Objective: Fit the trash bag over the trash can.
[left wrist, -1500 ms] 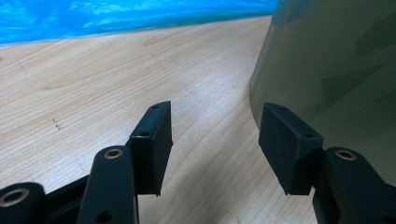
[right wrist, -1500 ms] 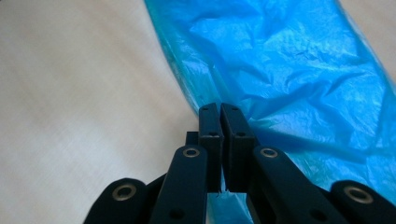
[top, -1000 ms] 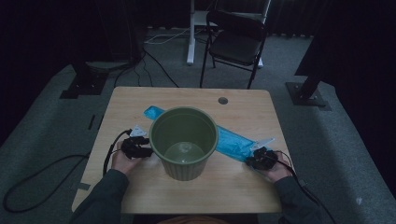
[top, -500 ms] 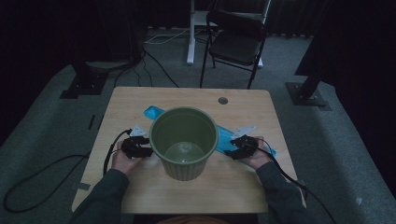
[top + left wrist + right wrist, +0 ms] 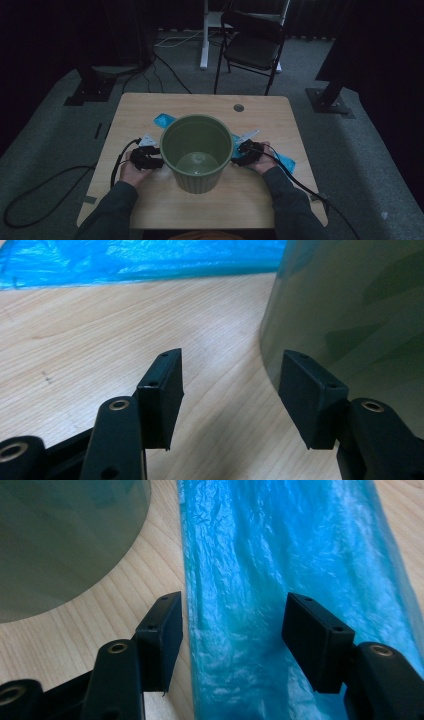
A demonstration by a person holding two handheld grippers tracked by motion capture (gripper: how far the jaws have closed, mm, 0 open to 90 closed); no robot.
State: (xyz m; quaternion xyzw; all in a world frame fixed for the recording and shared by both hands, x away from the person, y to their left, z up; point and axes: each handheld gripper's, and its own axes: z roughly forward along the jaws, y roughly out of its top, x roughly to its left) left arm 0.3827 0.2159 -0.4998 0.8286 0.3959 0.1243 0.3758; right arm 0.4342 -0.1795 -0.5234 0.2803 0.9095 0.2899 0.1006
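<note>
A green bucket (image 5: pixel 197 150) stands upright in the middle of the wooden table (image 5: pixel 280 112). A crumpled blue plastic bag (image 5: pixel 284 161) lies flat behind it, from the far left to the near right. My left gripper (image 5: pixel 152 161) rests open at the bucket's left side; in the left gripper view one of its fingers (image 5: pixel 312 395) is right by the bucket wall (image 5: pixel 360 315). My right gripper (image 5: pixel 241 155) sits at the bucket's right. Its jaws have just been opening and now stand wide over the blue bag (image 5: pixel 280 570), pressing on nothing.
A black folding chair (image 5: pixel 252 50) and a white desk leg (image 5: pixel 204 35) stand beyond the table. A round cable hole (image 5: pixel 238 107) sits near the far edge. Black cables trail from both grippers over the table's near corners to the floor.
My right hand has slid left along the blue bag toward the bucket, leaving the bag's near end behind it. The left hand and the bucket have stayed put.
</note>
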